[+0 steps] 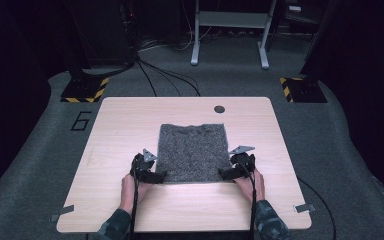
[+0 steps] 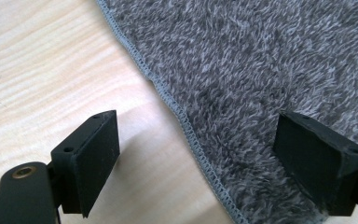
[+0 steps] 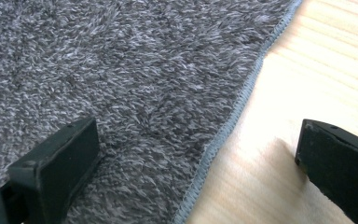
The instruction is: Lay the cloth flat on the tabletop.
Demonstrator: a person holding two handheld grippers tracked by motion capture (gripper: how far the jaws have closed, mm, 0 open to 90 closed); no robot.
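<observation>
High view shows my left gripper and right gripper, jaws wide and empty, straddling the grey towel's near corners mid-table; it lies flat, not yet gripped.

Room's pretty dark in the high view, basically black at the left and right edges and at the back. The table is the one evenly lit patch, so the light's coming from overhead. No hard glare on the wood there, and shadows under the hands are faint. That view is soft and a bit grainy.

Both gripper views are way brighter and sharp on the towel fibres and stitched hem. Wood looks slightly blown out in the right gripper view. The black jaws throw soft shadows on the table.
</observation>
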